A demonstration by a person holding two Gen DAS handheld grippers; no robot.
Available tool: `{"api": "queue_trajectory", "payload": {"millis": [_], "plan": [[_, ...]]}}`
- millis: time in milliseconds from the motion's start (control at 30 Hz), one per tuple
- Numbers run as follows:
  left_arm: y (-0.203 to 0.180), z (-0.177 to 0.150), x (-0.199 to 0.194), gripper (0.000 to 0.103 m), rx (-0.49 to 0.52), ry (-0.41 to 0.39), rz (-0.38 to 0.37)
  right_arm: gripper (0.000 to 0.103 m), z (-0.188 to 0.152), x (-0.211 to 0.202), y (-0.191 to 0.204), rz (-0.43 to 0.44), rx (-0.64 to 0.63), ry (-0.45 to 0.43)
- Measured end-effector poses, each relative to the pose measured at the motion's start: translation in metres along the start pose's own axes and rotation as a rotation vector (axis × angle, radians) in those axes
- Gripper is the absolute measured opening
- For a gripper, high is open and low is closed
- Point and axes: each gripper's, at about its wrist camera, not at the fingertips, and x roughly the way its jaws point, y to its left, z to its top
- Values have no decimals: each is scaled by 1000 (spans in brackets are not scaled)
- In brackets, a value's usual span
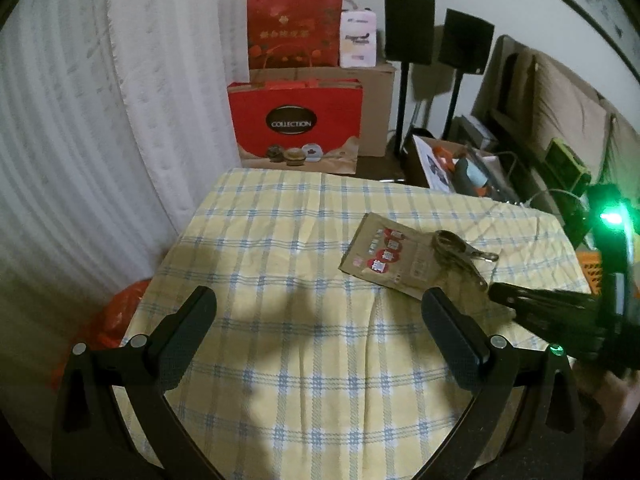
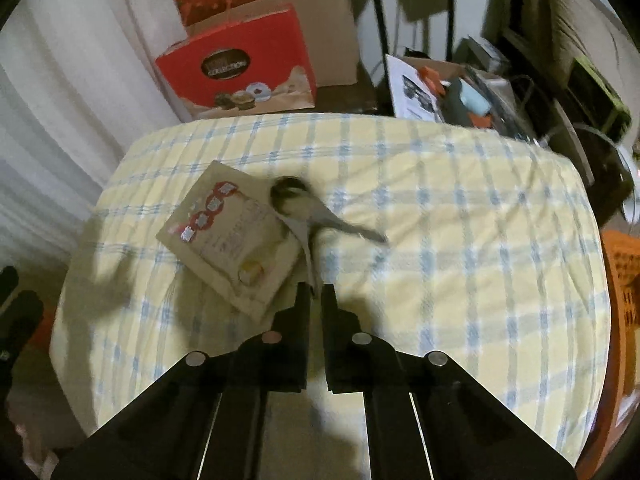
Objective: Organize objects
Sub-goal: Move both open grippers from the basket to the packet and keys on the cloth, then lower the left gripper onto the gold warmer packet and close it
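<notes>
The right tool point(image 2: 316, 292) sits nearest the lens in the right wrist view, with its jaws drawn together on the near end of a lanyard strap point(image 2: 306, 240). The strap looks pinched between the pads, but motion blur keeps this from being certain. The landmark is the brown paper pouch point(image 2: 236, 240) with red round labels, lying flat on the bench point(image 1: 280, 280) under its yellow-and-blue checked cloth. The strap's coiled part rests on the pouch's far right corner. Its metal clip point(image 1: 486, 255) lies on the cloth just right of the pouch.

The left tool point(image 1: 320, 320) hovers over bare cloth to the left of the pouch, jaws spread wide and holding nothing.

Progress assessment: early stage. Both items lie loose on the cloth. No destination for them can be identified, and neither has been put away.
</notes>
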Motion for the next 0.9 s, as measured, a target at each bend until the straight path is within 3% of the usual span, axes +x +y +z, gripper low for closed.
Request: {"api": "queue_trajectory", "payload": {"millis": [133, 233, 367, 733, 833, 900], "plan": [[-6, -1, -5, 103, 6, -2, -24, 4, -19, -25, -20, 1, 10, 4], [-10, -4, -6, 103, 3, 2, -40, 4, -36, -35, -43, -41, 17, 52], [-10, -4, -8, 103, -12, 10, -57, 6, -51, -53, -73, -83, 63, 52], [1, -4, -4, 103, -39, 23, -48, 10, -67, -69, -126, 32, 251, 52], [8, -4, 3, 103, -68, 45, -55, 27, -68, -77, -137, 84, 311, 23], [11, -5, 5, 103, -78, 46, -62, 46, -66, -84, -144, 89, 353, -11]]}}
